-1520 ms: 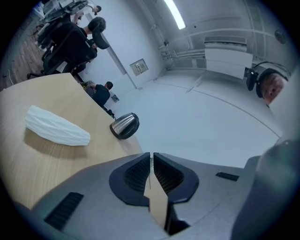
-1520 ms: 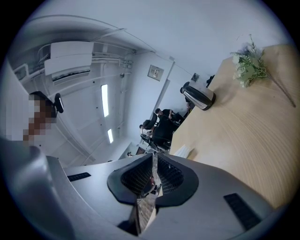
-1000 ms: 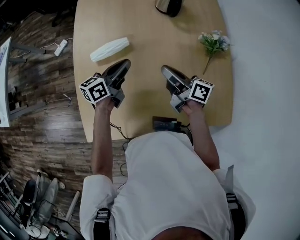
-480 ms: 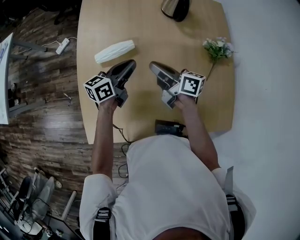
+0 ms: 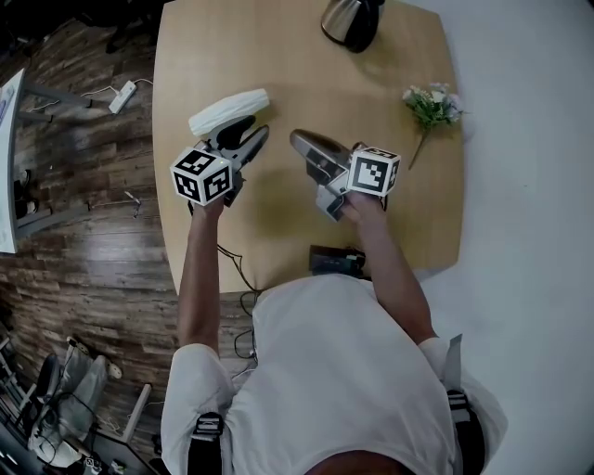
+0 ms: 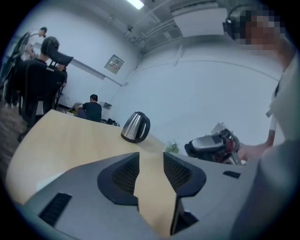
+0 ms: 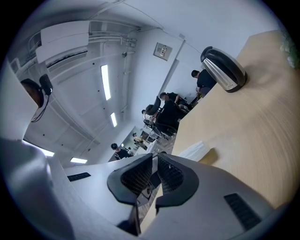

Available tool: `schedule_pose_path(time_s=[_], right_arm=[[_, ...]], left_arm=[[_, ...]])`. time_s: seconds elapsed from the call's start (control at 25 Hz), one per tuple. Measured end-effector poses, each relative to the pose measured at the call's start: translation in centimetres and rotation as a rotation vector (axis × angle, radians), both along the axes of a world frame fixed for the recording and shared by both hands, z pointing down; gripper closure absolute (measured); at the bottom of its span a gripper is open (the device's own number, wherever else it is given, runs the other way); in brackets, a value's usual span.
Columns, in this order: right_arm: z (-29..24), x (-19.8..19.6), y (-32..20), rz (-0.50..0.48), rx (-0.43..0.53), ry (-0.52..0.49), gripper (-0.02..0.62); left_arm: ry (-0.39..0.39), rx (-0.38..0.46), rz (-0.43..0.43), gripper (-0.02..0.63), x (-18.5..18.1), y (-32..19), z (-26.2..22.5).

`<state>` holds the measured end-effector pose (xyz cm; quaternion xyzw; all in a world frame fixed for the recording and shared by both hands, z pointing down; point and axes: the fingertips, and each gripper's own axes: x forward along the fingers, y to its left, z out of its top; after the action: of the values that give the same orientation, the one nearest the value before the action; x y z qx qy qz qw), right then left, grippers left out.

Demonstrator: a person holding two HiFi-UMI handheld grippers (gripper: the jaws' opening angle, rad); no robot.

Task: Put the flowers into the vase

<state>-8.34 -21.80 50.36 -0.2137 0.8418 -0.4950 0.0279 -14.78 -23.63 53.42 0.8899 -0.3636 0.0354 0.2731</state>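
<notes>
On the far edge of the wooden table (image 5: 297,74) stands the steel kettle (image 5: 351,20), and everything is placed from it. To the kettle's right and nearer the person, close to the table's right edge, lie the flowers (image 5: 432,104), a small pale sprig with its stem pointing back toward the person. Nothing touches them.

To the kettle's left and nearer the person lies the vase (image 5: 228,109), white and ribbed, flat on its side. Just on its near side is the left gripper (image 5: 252,133), nose aimed up toward the vase; whether it touches cannot be told from the head view. In the left gripper view its jaws have just been opening and now stand apart (image 6: 151,164), with only bare tabletop in the gap. The kettle (image 6: 136,126) shows beyond them.

Almost straight down from the kettle toward the person comes the right gripper (image 5: 299,141), well apart from the flowers, its nose turned toward the left gripper. Its own view shows the jaws together (image 7: 154,171) and nothing between them. The vase (image 7: 194,151) lies just past its tips, with the kettle (image 7: 224,68) farther up the table.

Farther still from the kettle, at the table's near edge, sits a small black device (image 5: 336,260).
</notes>
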Motion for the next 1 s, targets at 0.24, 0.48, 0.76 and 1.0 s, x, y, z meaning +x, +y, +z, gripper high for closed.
schedule_pose_path(time_s=[0.24,0.48,0.76,1.0], right_arm=[[0.7,0.4,-0.1,0.002,0.000,0.000,0.575],[1.3,0.8,0.0,0.017,-0.022,0.017,0.575],[1.9,1.0,0.0,0.021,-0.031,0.032,0.575],[2.0,1.1,0.1,0.018,-0.036,0.034,0.575]], left_arm=[[-0.308,0.034,0.061,0.390,-1.4,-1.3,4.1],[-0.467,0.045,0.078,0.344,-3.6,-3.1,6.0],[-0.719,0.033,0.159,0.283,-5.9,-5.3,9.2],[-0.970,-0.033,0.342,0.258,-7.0,-5.5,12.7]])
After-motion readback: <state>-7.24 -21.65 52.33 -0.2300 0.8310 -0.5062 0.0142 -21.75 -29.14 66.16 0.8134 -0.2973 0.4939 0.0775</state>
